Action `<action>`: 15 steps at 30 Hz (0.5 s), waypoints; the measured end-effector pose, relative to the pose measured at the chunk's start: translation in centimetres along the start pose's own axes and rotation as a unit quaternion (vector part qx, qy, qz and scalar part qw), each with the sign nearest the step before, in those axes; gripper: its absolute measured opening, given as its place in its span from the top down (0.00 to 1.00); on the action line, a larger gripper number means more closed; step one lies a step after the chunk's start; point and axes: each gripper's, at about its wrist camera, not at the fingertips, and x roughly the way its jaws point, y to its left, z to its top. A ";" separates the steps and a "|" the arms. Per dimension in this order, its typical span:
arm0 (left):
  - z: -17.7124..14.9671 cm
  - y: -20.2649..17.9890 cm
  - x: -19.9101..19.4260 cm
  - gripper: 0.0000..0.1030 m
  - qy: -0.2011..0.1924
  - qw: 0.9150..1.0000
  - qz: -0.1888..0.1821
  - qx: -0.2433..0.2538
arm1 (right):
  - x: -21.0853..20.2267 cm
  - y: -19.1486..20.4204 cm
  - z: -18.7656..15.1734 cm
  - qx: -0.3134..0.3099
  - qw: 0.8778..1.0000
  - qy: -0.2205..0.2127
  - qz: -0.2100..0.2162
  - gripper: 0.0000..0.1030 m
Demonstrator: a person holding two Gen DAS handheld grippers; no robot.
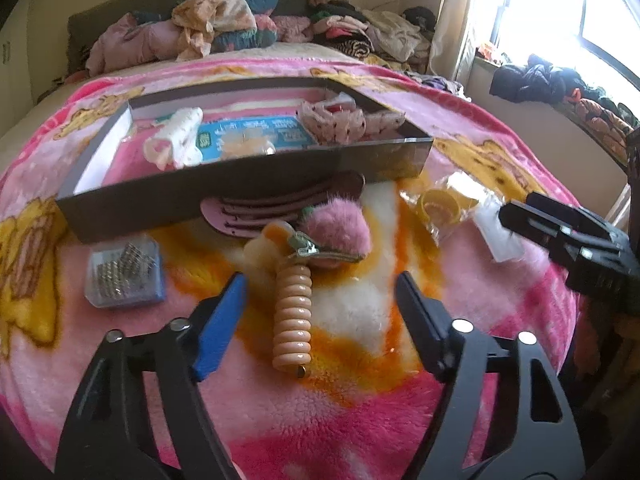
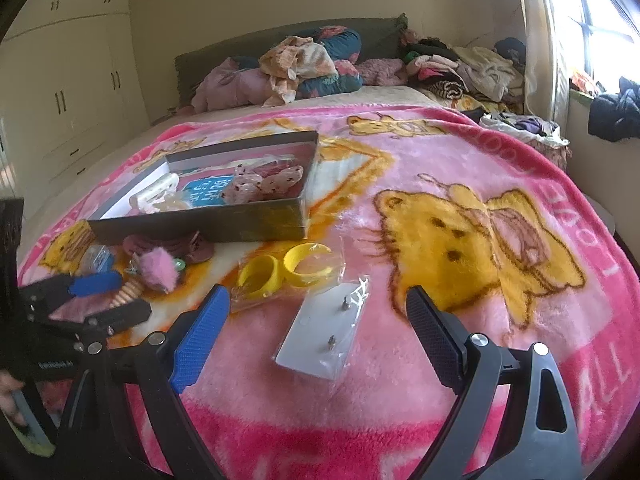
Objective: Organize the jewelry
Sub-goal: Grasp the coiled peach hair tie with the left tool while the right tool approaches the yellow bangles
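A peach coil hair tie lies on the pink blanket, one end against a fluffy pink clip. My left gripper straddles the coil; its pads stand apart from it, so it is open. In the right wrist view the left gripper shows low at the left edge. A white earring card in a clear bag lies between the open fingers of my right gripper, untouched. Two yellow bangles in plastic sit just beyond. The dark open box behind holds hair accessories and a blue card.
A small clear box of metal pins sits left of the coil. Flat pink round pads lie against the box's front wall. Piled clothes and pillows cover the bed's far end. A hand grips the left tool's handle.
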 end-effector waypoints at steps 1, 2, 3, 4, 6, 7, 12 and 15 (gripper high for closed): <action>0.0 0.0 0.2 0.45 0.002 1.000 0.001 0.001 | 0.3 0.0 0.2 0.000 1.000 0.002 0.002 0.15; -0.1 0.1 0.3 0.49 0.003 1.000 0.003 0.002 | 0.6 0.0 0.4 -0.003 1.000 0.003 0.003 0.16; -0.1 0.1 0.5 0.50 0.004 1.000 0.004 0.002 | 0.8 0.1 0.5 -0.004 1.000 0.004 0.003 0.16; -0.1 0.1 0.5 0.52 0.004 1.000 0.005 0.002 | 1.2 0.1 0.8 -0.009 1.000 0.008 0.002 0.16; -0.1 0.2 0.6 0.58 0.004 1.000 0.006 0.001 | 1.8 0.3 1.1 -0.019 1.000 0.013 -0.001 0.16; -0.1 0.3 0.6 0.63 0.004 1.000 0.007 0.000 | 2.1 0.3 1.3 -0.023 1.000 0.015 -0.002 0.16; 0.0 0.7 0.8 0.84 0.003 1.000 0.010 -0.005 | 3.5 0.6 2.3 -0.047 0.999 0.022 0.000 0.16; 0.0 0.9 0.7 0.89 0.003 1.000 0.007 -0.007 | 4.9 0.7 2.7 -0.060 0.997 0.040 0.003 0.16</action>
